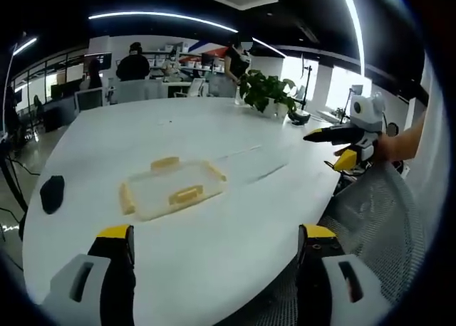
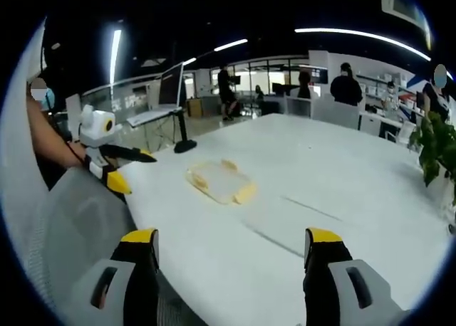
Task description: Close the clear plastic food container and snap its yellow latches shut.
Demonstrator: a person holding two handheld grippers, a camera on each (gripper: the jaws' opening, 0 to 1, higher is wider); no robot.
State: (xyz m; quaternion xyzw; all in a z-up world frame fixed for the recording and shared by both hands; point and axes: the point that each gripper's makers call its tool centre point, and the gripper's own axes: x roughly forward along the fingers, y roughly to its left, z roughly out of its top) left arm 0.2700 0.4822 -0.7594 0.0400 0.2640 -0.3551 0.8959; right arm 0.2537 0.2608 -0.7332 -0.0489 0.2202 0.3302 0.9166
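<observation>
One black object (image 1: 52, 193) left of container (image 1: 173, 189), plant (image 1: 265, 91) behind

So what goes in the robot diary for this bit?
container: on table, untouched | left gripper: open, away | right gripper: open, away

I see a large white table (image 1: 214, 134) in an open office. Ceiling light strips (image 1: 164, 16) run overhead; a potted plant (image 1: 265, 91) stands at the far edge.
</observation>
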